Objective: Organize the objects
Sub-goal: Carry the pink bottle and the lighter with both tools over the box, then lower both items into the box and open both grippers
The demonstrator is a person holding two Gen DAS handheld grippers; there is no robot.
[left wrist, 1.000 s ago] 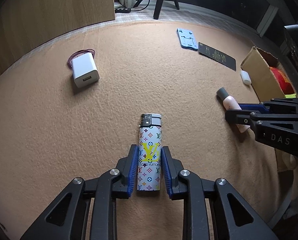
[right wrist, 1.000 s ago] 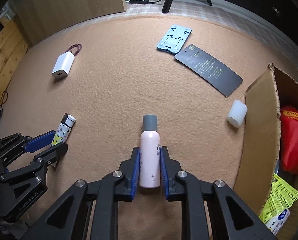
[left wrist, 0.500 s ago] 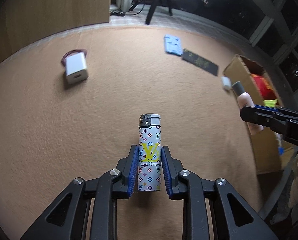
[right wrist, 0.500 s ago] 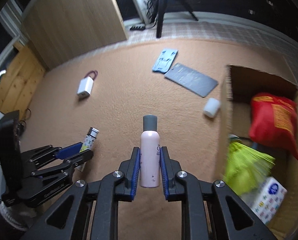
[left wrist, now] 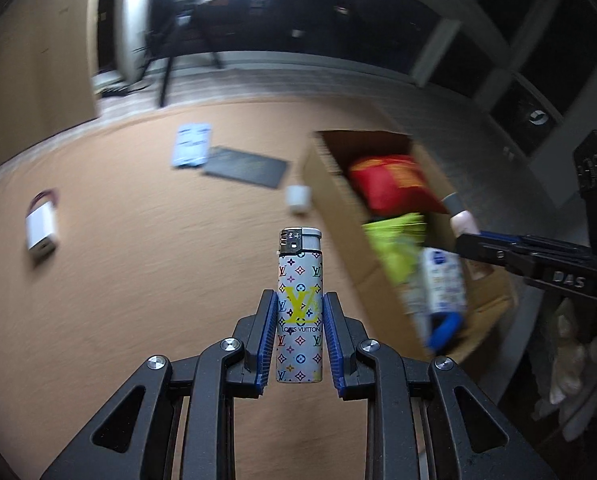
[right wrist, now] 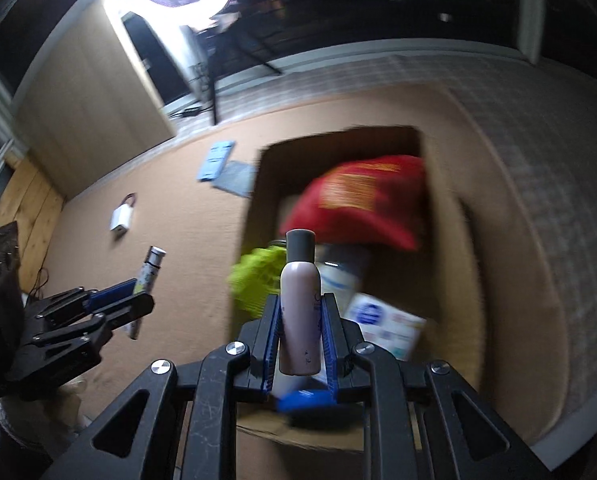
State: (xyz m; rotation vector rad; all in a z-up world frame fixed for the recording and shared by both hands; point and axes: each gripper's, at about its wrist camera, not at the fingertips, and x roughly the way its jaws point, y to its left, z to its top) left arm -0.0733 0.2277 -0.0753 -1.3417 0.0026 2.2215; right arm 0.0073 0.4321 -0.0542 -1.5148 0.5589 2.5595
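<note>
glossy printed lighter [left wrist: 299, 308] with metal cap; smooth plastic bottle [right wrist: 300, 304]; matt corrugated cardboard box [left wrist: 330, 184].

Motion blur is smearing nearly everything beyond the tools. In the left wrist view the white charger [left wrist: 41, 232], the blue plate [left wrist: 191, 145] and the dark card [left wrist: 245, 167] are showing no readable detail, and the print on the white packet [left wrist: 442, 280] inside the cardboard box [left wrist: 330, 184] is illegible. The right tool [left wrist: 510, 250] is running off the picture's right edge, hiding most of the pink bottle [left wrist: 460, 216]. In the right wrist view the red bag [right wrist: 362, 200] is blurring, the bottle is covering part of the yellow-green item [right wrist: 254, 280], and the left tool [right wrist: 110, 304] is hiding the lighter's [right wrist: 150, 270] lower half.
</note>
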